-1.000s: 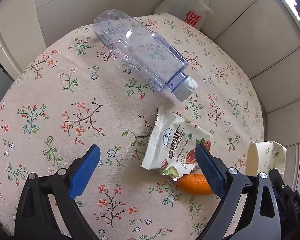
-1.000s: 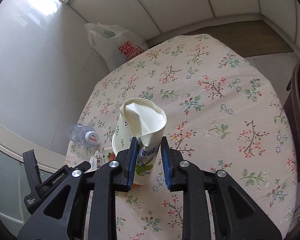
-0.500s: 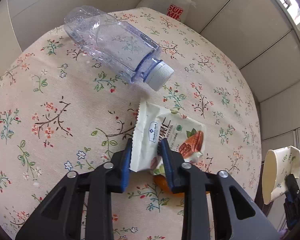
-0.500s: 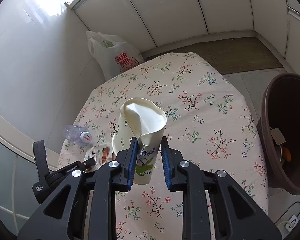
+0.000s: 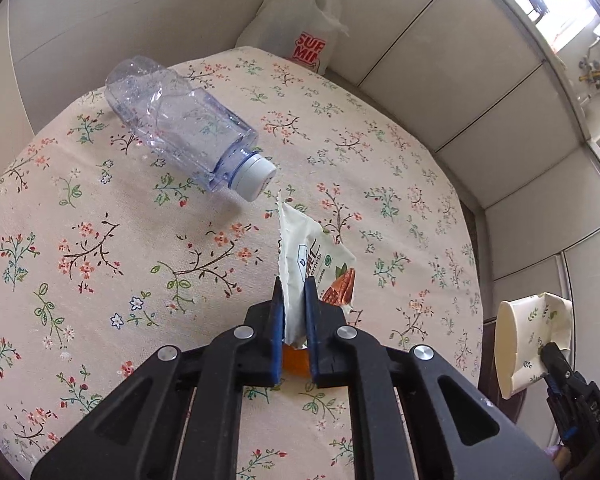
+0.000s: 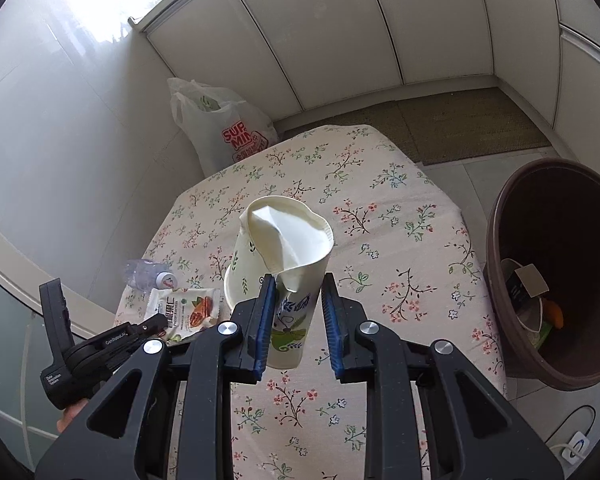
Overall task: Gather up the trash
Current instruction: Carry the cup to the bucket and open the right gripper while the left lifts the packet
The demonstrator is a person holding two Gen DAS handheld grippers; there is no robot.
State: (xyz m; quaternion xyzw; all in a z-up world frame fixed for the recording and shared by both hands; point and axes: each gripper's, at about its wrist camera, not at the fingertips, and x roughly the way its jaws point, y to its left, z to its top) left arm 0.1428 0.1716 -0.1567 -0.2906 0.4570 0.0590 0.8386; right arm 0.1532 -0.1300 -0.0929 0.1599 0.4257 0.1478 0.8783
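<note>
My left gripper (image 5: 294,316) is shut on a white nut snack wrapper (image 5: 320,264), lifting its near edge off the floral tablecloth (image 5: 100,240); the wrapper also shows in the right wrist view (image 6: 186,310). An orange peel (image 5: 294,362) lies under it. An empty clear plastic bottle (image 5: 184,128) lies on its side beyond. My right gripper (image 6: 296,312) is shut on a crushed paper cup (image 6: 284,256), held above the table. The cup also shows at the right edge of the left wrist view (image 5: 528,344).
A brown trash bin (image 6: 556,264) with some trash inside stands on the floor right of the table. A white plastic shopping bag (image 6: 224,128) leans against the wall behind the table. White cabinets (image 6: 380,32) line the back.
My left gripper has closed fully on the snack wrapper and lifted its edge upright. My right gripper has risen with the cup, bringing the bin more into view.
</note>
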